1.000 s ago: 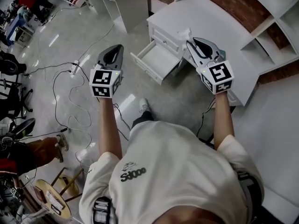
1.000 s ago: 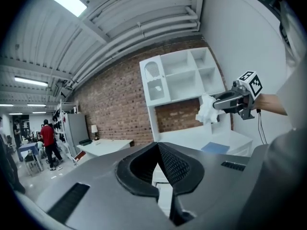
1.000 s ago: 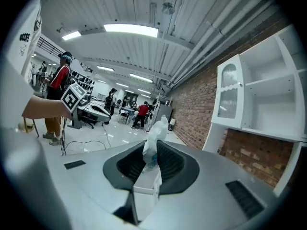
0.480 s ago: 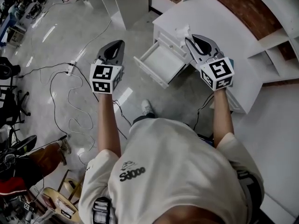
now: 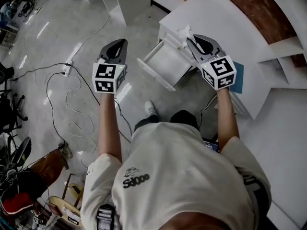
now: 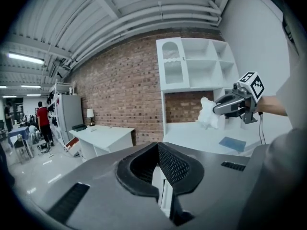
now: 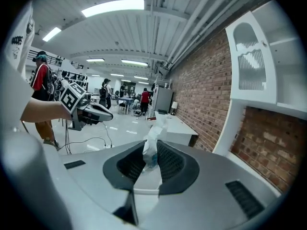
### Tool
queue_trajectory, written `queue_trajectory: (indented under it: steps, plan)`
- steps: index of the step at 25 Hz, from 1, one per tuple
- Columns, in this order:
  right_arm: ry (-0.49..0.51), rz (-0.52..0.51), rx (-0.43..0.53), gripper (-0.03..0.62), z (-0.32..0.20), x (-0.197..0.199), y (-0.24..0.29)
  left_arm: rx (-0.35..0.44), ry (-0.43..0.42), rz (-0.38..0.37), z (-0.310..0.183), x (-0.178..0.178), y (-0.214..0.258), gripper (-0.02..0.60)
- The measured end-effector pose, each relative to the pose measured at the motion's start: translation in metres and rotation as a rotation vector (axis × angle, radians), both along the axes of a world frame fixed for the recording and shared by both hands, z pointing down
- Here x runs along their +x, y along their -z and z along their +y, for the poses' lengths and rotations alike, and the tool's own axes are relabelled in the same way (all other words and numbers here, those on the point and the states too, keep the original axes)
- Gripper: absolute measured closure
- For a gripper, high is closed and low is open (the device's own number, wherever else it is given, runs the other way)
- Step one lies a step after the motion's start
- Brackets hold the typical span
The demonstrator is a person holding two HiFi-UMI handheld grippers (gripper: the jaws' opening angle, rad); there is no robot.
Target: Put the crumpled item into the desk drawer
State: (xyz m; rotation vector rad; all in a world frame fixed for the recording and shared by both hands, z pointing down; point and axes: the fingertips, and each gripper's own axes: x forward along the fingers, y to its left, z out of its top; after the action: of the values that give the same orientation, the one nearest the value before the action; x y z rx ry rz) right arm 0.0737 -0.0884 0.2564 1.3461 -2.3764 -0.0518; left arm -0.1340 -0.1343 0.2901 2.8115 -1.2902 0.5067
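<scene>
The right hand-held gripper (image 5: 191, 38) is clenching the crumpled paper (image 5: 184, 31) near the open drawer (image 5: 167, 61), probably needing lowering inside next, while the left hand-held gripper (image 5: 119, 43) is hanging closed and empty.

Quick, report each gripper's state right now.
Left gripper: shut, nothing between its jaws.
Right gripper: shut on the crumpled white item.
</scene>
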Motion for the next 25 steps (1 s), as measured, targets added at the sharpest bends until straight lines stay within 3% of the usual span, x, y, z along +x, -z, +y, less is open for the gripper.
queue_trajectory:
  steps: [7,16,25]
  plan:
    - [0.024,-0.011,-0.089,0.539,-0.017,0.004,-0.038,-0.065,0.068,0.011,-0.010,0.003,-0.035,0.568]
    - [0.240,-0.047,-0.254,0.551,-0.100,-0.004,-0.133,-0.199,0.242,0.028,-0.057,0.016,-0.113,0.572]
    - [0.266,-0.061,-0.411,0.551,-0.138,-0.018,-0.240,-0.315,0.300,0.003,-0.074,0.013,-0.197,0.572]
